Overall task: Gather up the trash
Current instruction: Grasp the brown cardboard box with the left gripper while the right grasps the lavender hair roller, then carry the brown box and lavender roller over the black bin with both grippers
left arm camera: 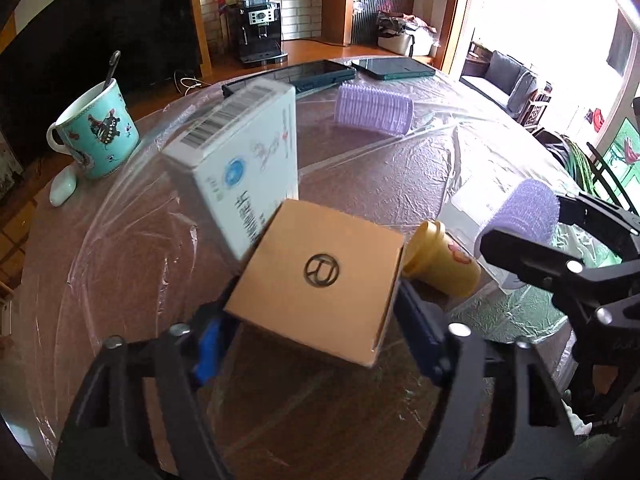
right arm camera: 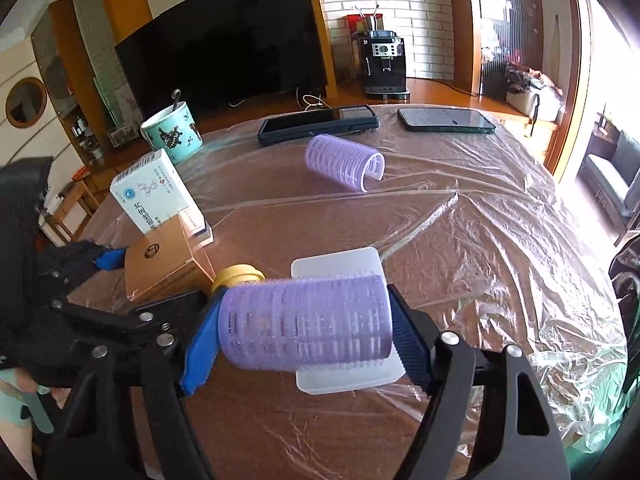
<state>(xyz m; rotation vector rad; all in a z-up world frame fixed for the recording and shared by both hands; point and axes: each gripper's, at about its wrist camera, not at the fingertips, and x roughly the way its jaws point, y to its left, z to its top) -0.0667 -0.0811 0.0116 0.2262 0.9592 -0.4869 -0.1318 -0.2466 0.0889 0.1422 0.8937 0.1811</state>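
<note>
Trash collection at an early stage, by the look of it: most items lie loose on the plastic-covered table. Left gripper clenched on the brown cardboard box, one blue pad against each side. Right gripper clenched on a purple hair roller, held crosswise between its pads. Relative to the brown cardboard box: white carton leaning against its far side; yellow cup on its side, just beside it; white lid beyond that cup, under the held roller; second roller farther off; mug, two phones at the far edge, likely not trash
</note>
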